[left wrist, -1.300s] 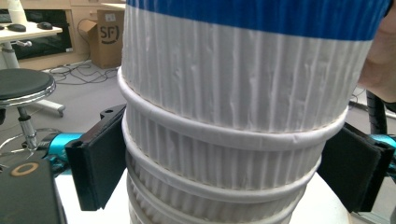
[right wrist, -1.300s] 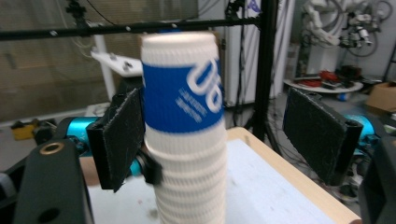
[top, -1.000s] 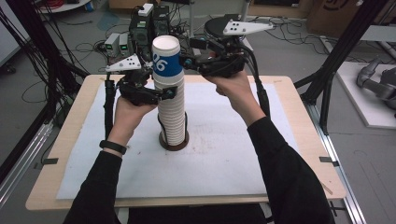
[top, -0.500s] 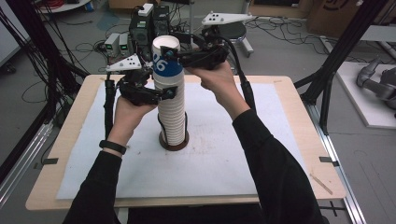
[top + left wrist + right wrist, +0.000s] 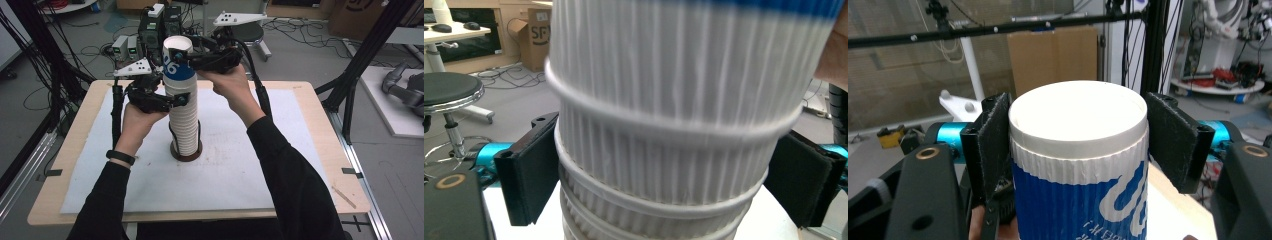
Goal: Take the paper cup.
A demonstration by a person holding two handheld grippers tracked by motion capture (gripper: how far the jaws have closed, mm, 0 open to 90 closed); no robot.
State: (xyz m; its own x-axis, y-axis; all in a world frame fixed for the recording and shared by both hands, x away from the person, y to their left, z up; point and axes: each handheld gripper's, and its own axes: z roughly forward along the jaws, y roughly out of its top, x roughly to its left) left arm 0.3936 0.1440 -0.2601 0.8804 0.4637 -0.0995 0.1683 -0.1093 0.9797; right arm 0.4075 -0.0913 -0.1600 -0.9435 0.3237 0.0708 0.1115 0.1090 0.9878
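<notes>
Two grippers on one tall stack of ribbed white paper cups [image 5: 184, 117], standing in a brown ring-shaped holder [image 5: 186, 151]. The top cup, white-rimmed with a blue printed band [image 5: 1080, 165], sits squarely between the right gripper [image 5: 1078, 145] pads; its jaws have just been closing and now clamp it just below the rim. Lower down, the left gripper [image 5: 669, 182] pinches the stack across its ribs, pads on both sides. The step looks like peeling off the top cup; next comes a straight upward pull while the left steadies the rest.
</notes>
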